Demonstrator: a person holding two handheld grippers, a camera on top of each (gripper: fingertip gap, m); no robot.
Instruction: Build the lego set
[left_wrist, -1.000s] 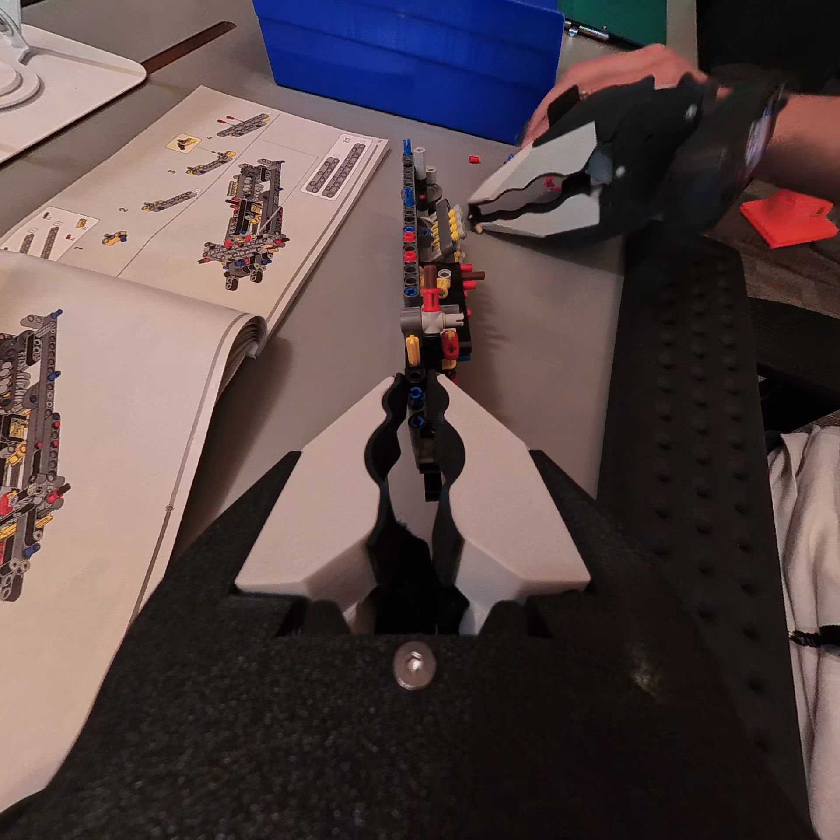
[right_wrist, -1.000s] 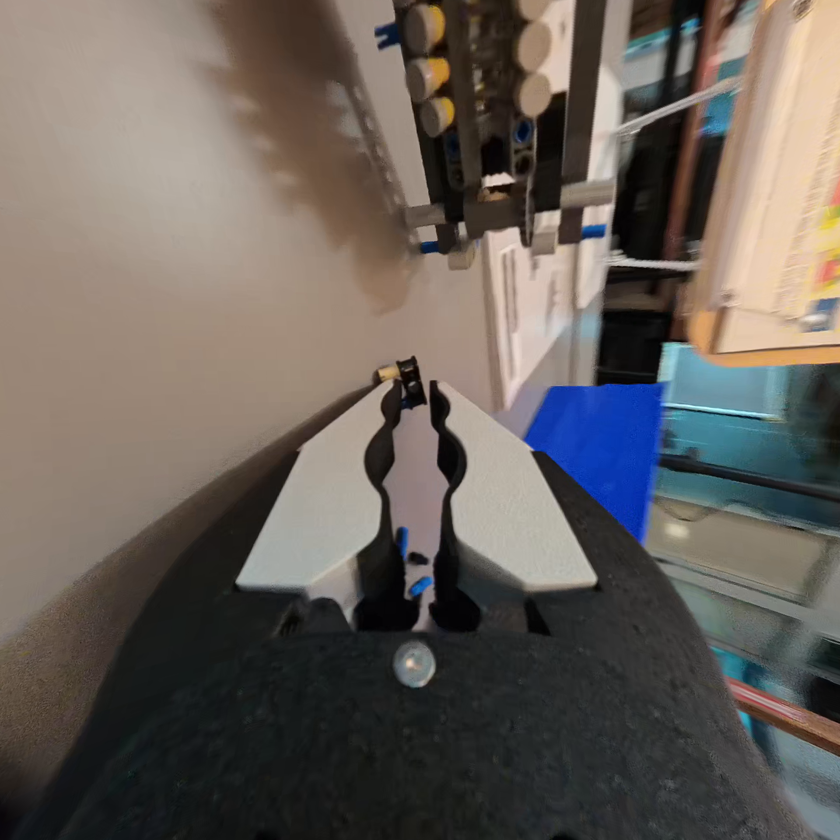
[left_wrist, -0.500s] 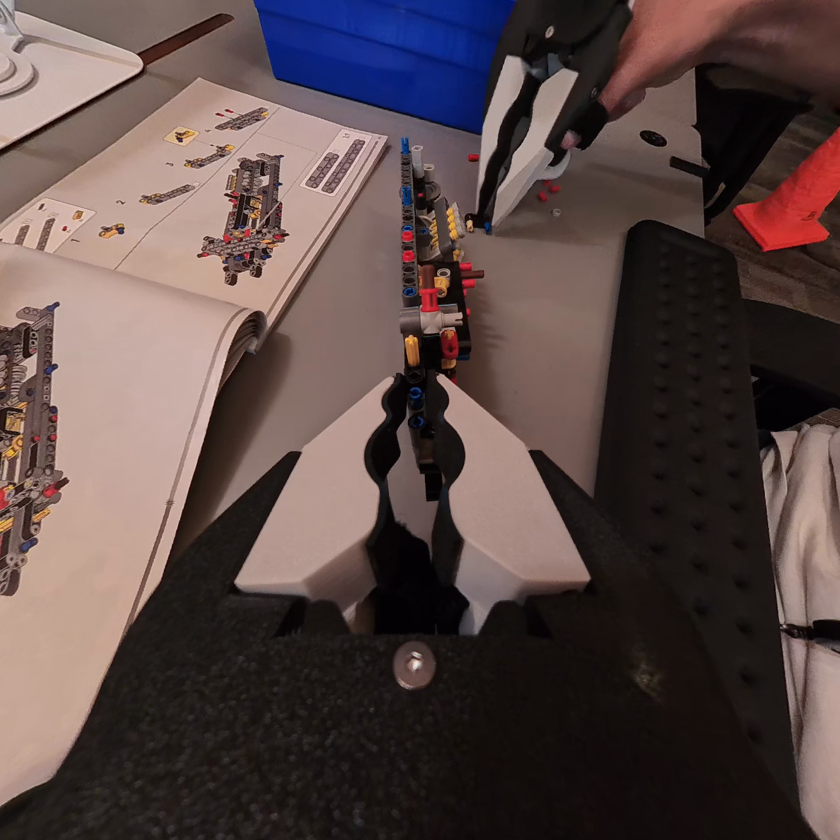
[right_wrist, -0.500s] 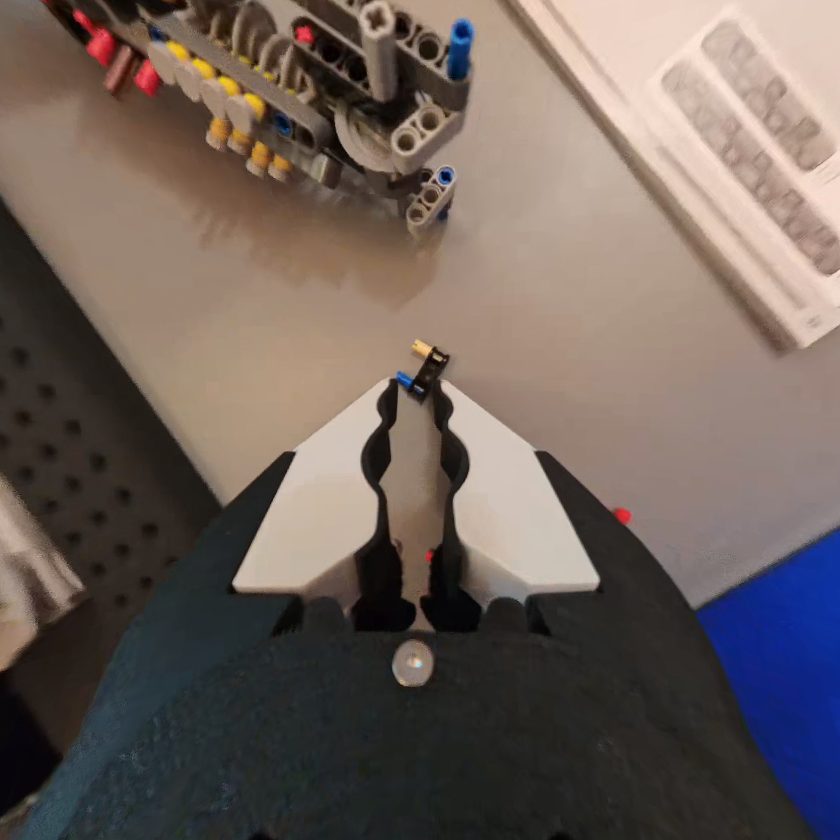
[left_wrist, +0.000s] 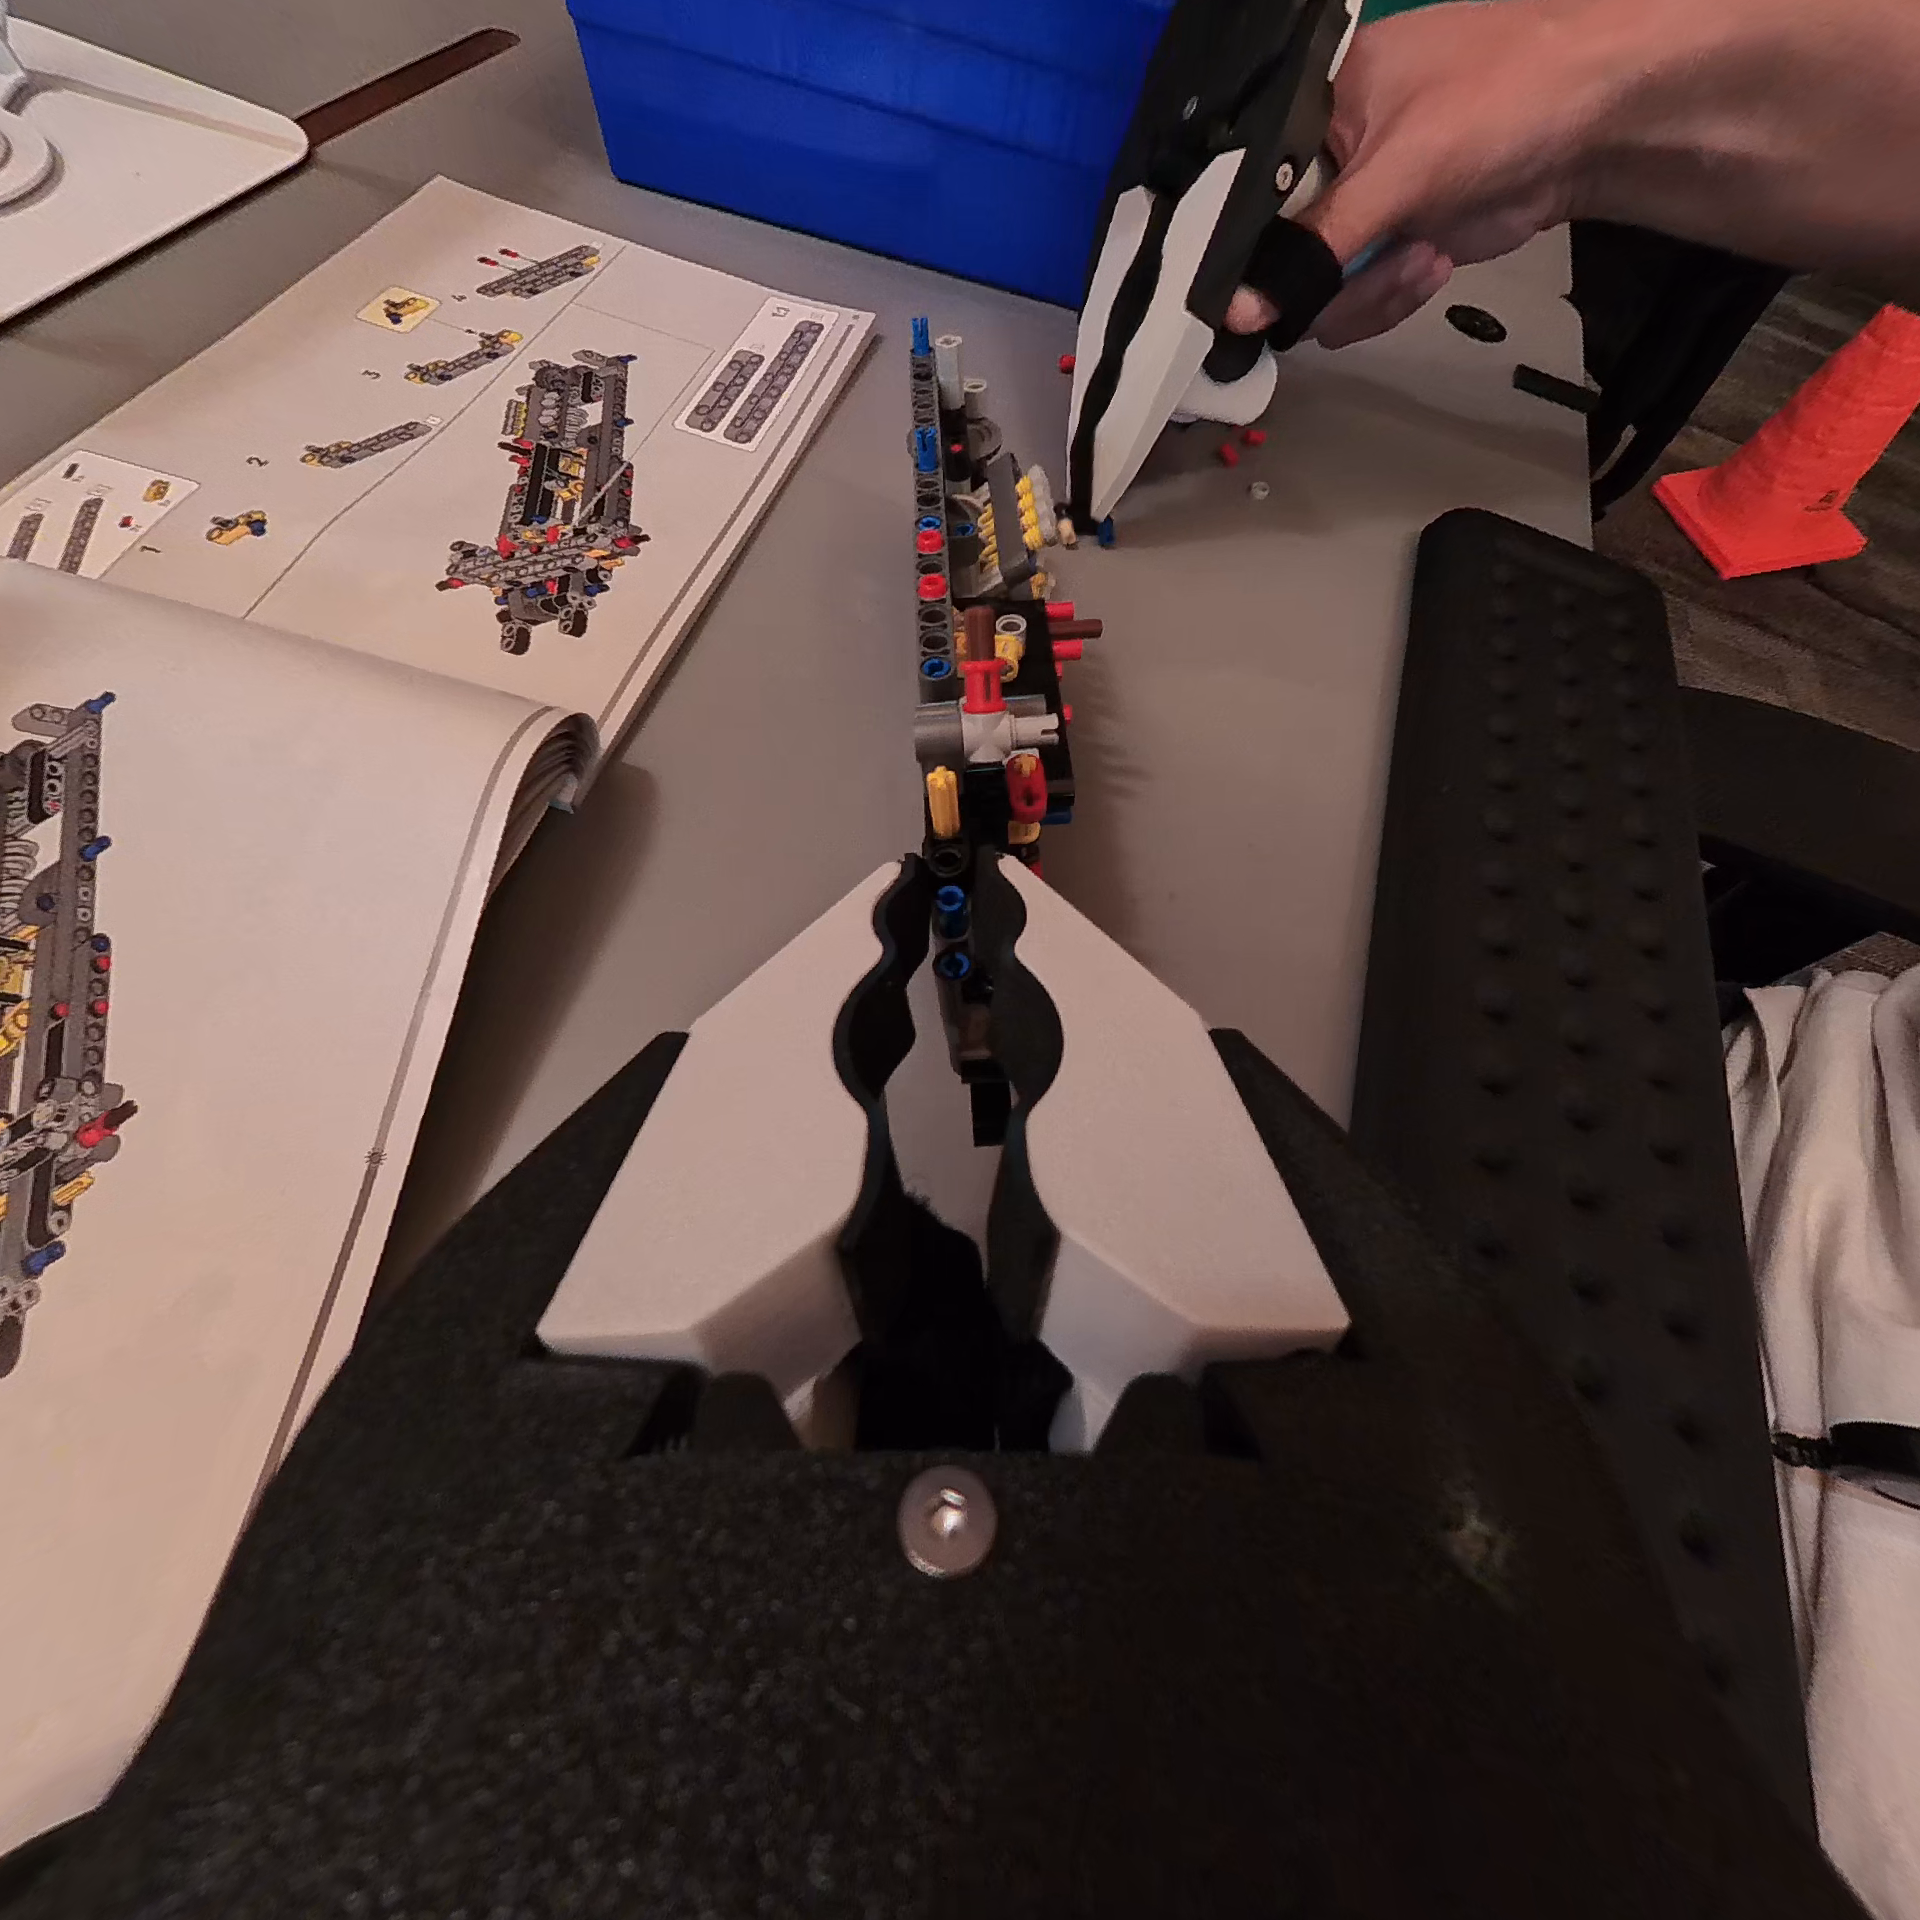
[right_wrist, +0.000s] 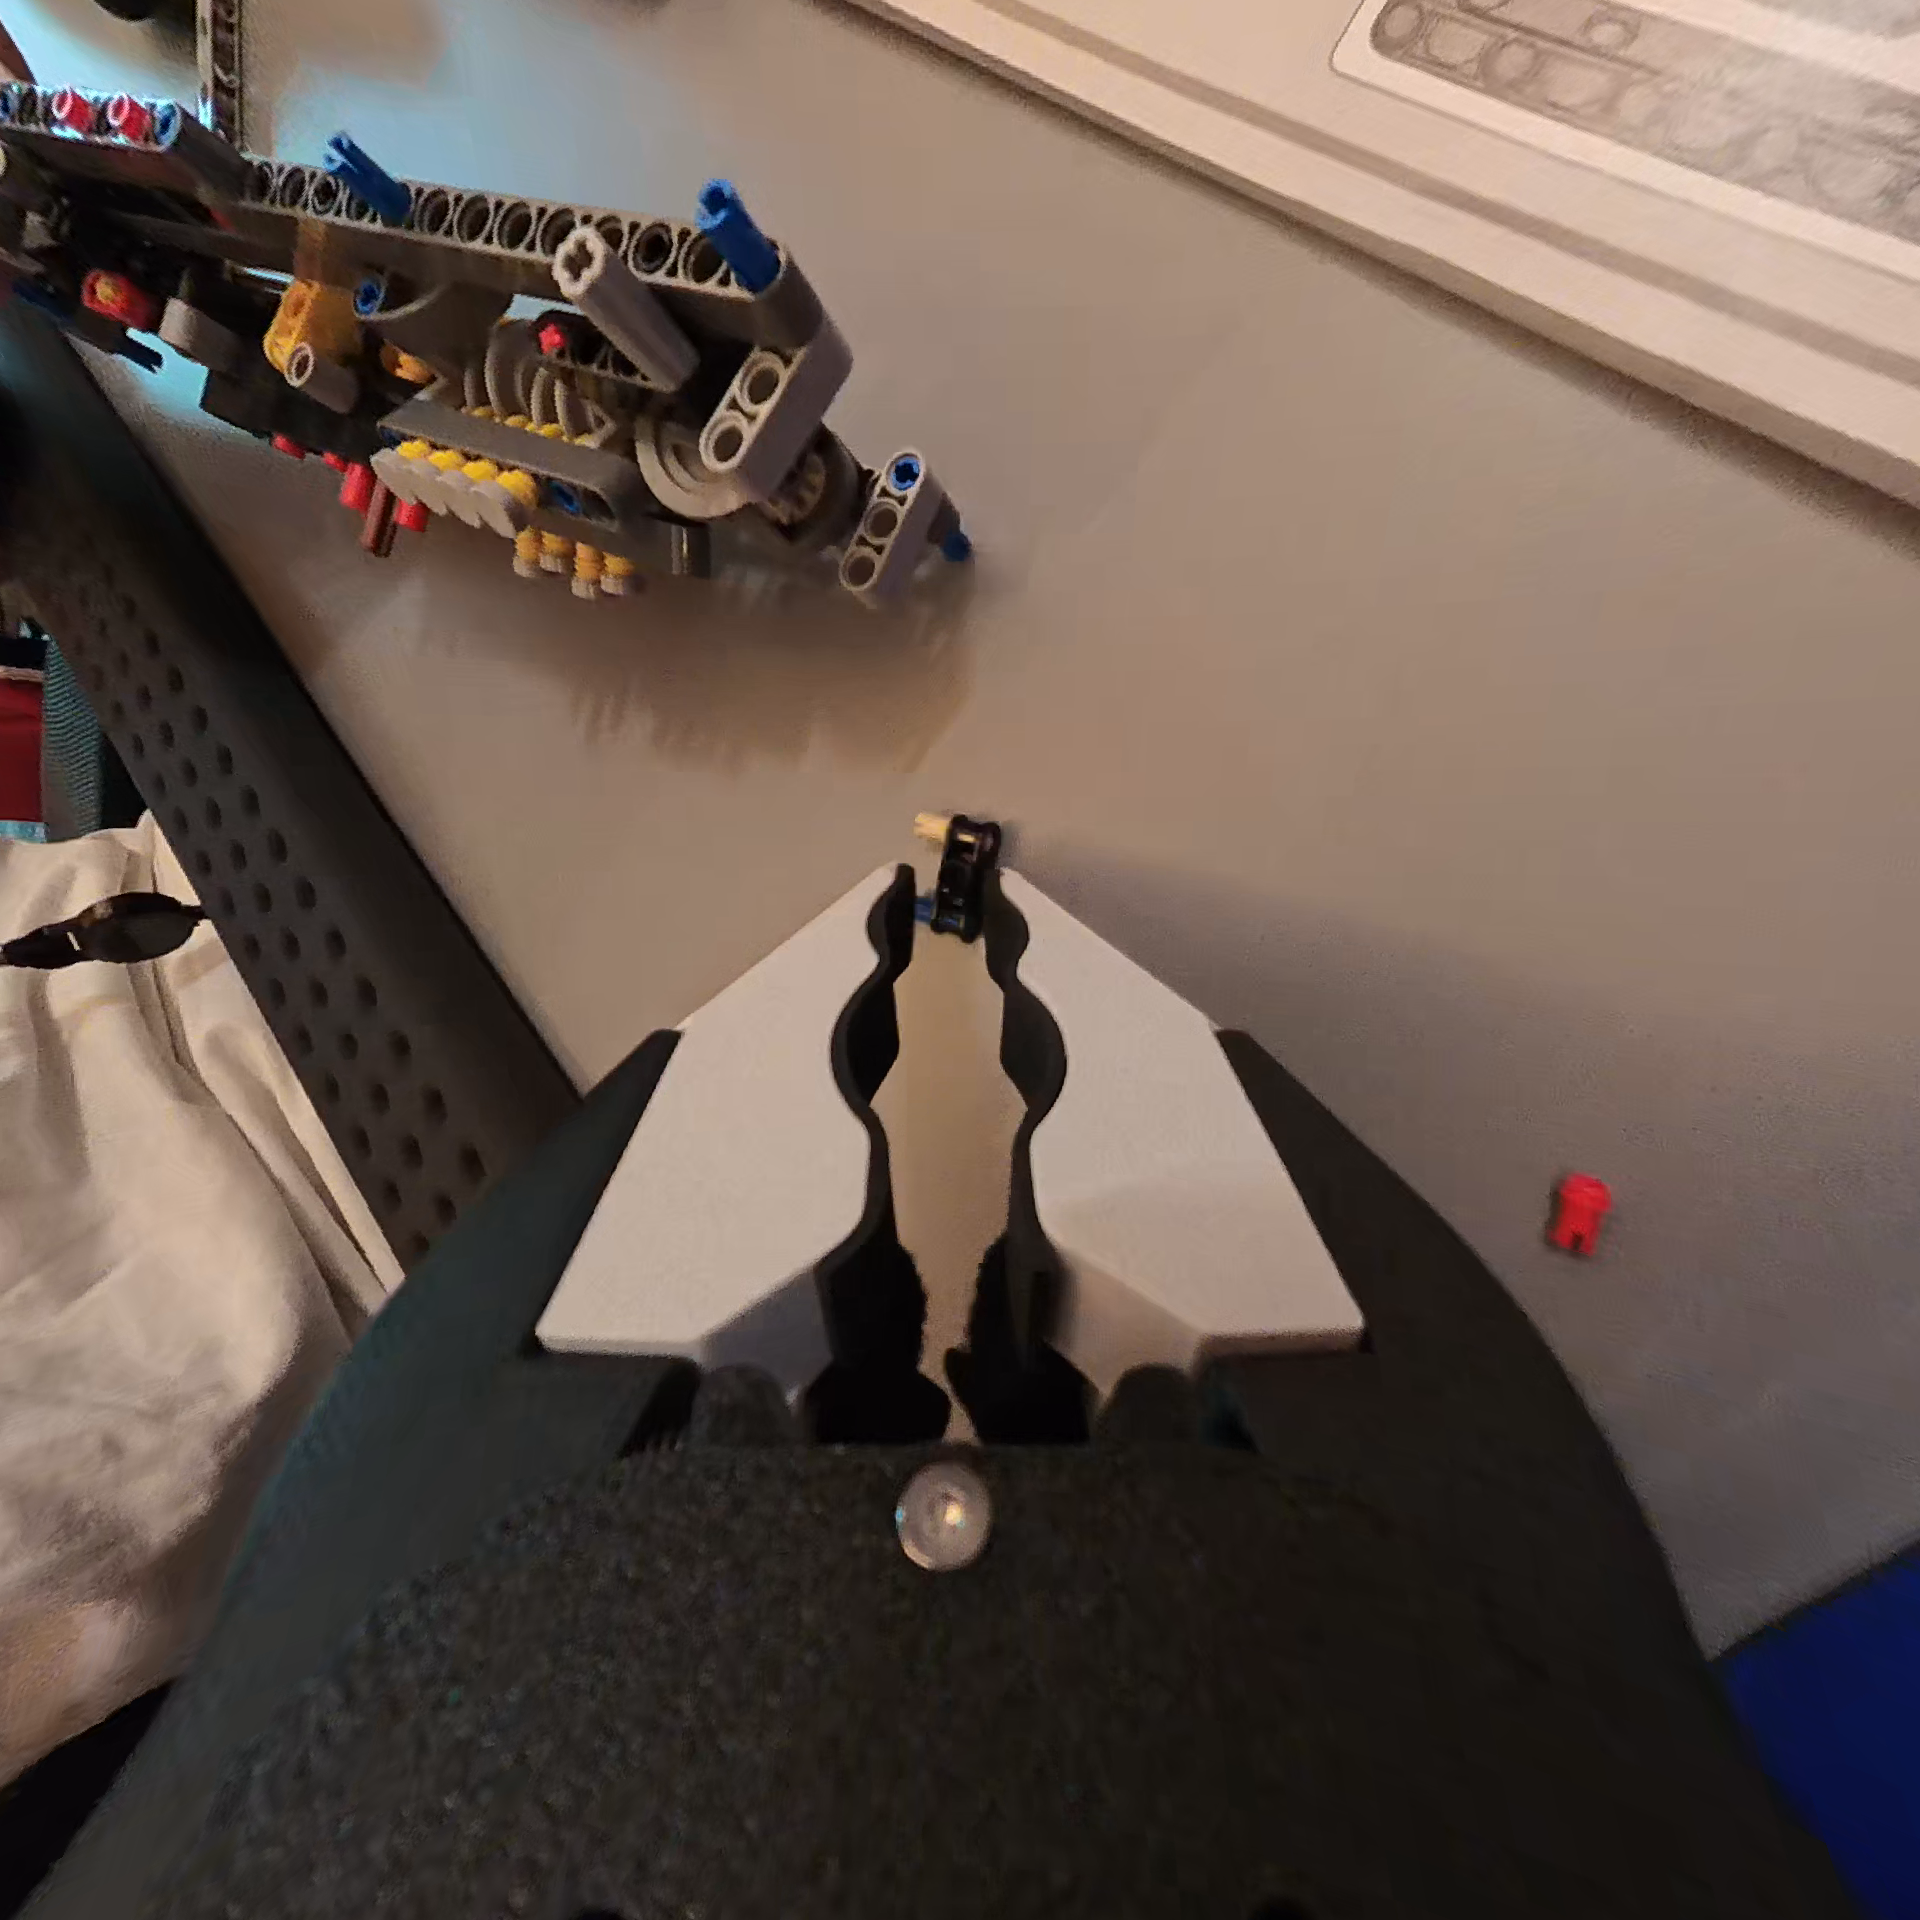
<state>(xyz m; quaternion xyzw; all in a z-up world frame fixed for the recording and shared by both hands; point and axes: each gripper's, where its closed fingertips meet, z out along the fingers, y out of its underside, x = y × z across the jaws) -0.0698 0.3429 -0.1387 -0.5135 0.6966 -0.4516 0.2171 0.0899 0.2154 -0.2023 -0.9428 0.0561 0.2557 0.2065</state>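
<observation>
A long grey and black lego frame (left_wrist: 961, 582) with red, yellow and blue pins stands on edge on the grey table. My left gripper (left_wrist: 958, 883) is shut on its near end. The frame also shows in the right wrist view (right_wrist: 540, 395) at upper left. My right gripper (right_wrist: 951, 888) is shut on a small black connector (right_wrist: 961, 873) with a tan pin and a blue pin. In the left wrist view the right gripper (left_wrist: 1091, 525) points down, its tips at the table just right of the frame's far part.
An open instruction booklet (left_wrist: 312, 623) lies left of the frame. A blue bin (left_wrist: 862, 125) stands at the back. Small red pins (left_wrist: 1242, 447) lie near the right gripper, one red pin (right_wrist: 1579, 1210) to its right. A black perforated panel (left_wrist: 1558, 1039) runs along the right.
My right gripper swung from lying sideways to pointing down and lowered its tips to the table beside the frame, still holding the connector. The left gripper and frame stayed still.
</observation>
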